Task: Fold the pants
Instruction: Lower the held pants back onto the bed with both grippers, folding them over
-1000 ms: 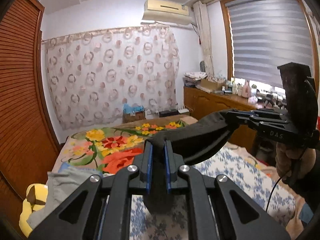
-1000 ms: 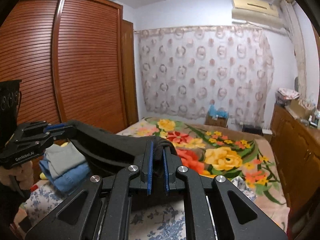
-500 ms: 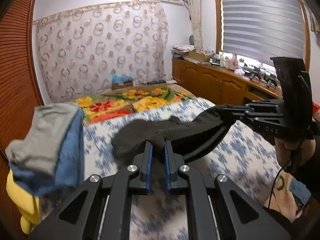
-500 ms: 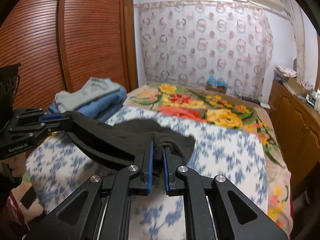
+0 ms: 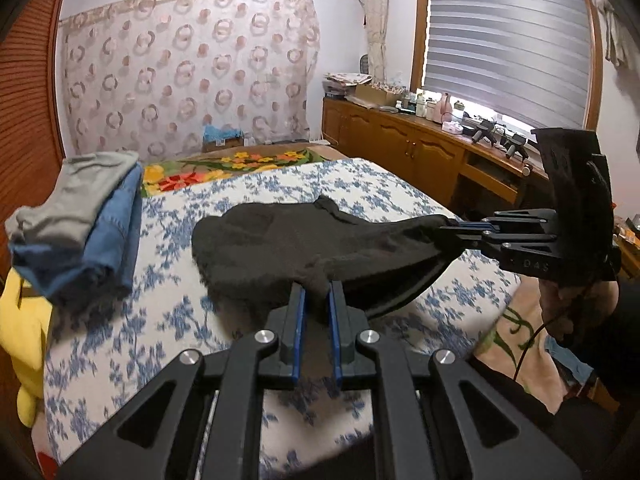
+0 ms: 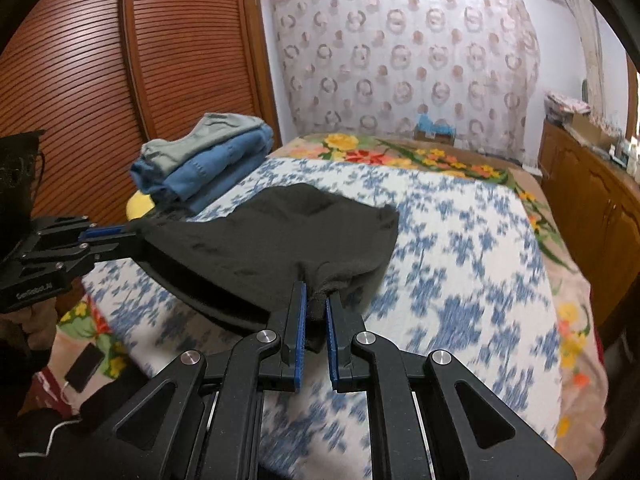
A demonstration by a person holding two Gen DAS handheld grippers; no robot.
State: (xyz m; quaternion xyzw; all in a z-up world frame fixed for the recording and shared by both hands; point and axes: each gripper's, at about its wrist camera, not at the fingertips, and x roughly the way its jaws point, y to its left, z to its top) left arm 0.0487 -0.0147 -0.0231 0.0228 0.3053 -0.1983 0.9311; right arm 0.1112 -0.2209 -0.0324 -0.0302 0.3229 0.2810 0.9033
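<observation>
**Pants going down onto the bed**

Pants [image 5: 304, 240] of thick, matte black fabric are hanging stretched between the two tools, with their far end now lying rumpled on the bed [image 5: 160, 320], at the centre of both views. A second ago the whole garment was being held high against the curtain; half a second ago it was only starting to drop.

Left tool [image 5: 316, 304], at lower centre of the left view, is gripping a bunched fold of the pants between its blue-lined black fingers. Right tool [image 6: 316, 312], at lower centre of the right view, is pinching another bunch the same way, its blue pads pressed into the cloth. Each tool is also showing in the other's view, at the frame edge: the right one is reading "DAS" in pale letters, the left one "GenRobot.AI".

Bed cover is looking like a soft white cloth printed with blue flowers, over a blanket of bright yellow and red blooms. Folded clothes [image 6: 204, 160], grey on top of blue denim, are sitting in a stack at the left of both frames, just beside the pants. A phone [image 6: 84, 368] with a white cable is lying at lower left of the right view. Ribbed wooden doors [image 6: 80, 80] are filling the upper left there.
</observation>
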